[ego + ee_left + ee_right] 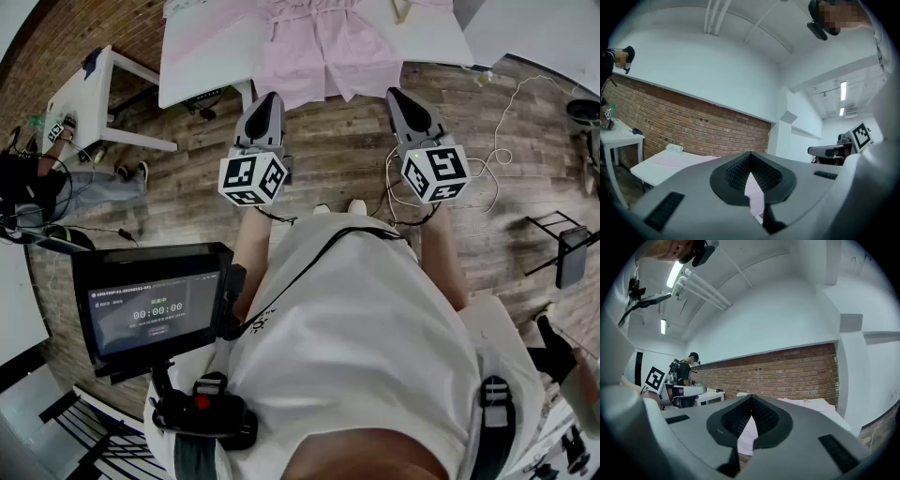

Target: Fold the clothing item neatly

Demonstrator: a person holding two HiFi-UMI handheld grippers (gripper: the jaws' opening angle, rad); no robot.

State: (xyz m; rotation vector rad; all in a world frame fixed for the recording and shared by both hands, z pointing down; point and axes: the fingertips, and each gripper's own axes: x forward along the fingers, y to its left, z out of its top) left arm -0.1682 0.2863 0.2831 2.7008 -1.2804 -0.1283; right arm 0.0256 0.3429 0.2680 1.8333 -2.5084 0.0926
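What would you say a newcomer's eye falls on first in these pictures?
Probably the pale pink cloth garment draped over the near edge of the white table, top of the head view. Then the left gripper and right gripper, pointing level toward it, both shut and empty. A black timer screen sits lower left.

Bright, even, cool indoor light here, ceiling tube lights (843, 90) glowing in both gripper views, the white table (187, 80) nearly washed out in the head view, shadows soft on the wood floor (337, 159), heavy fisheye bending with black corners throughout, near foreground slightly blurred.
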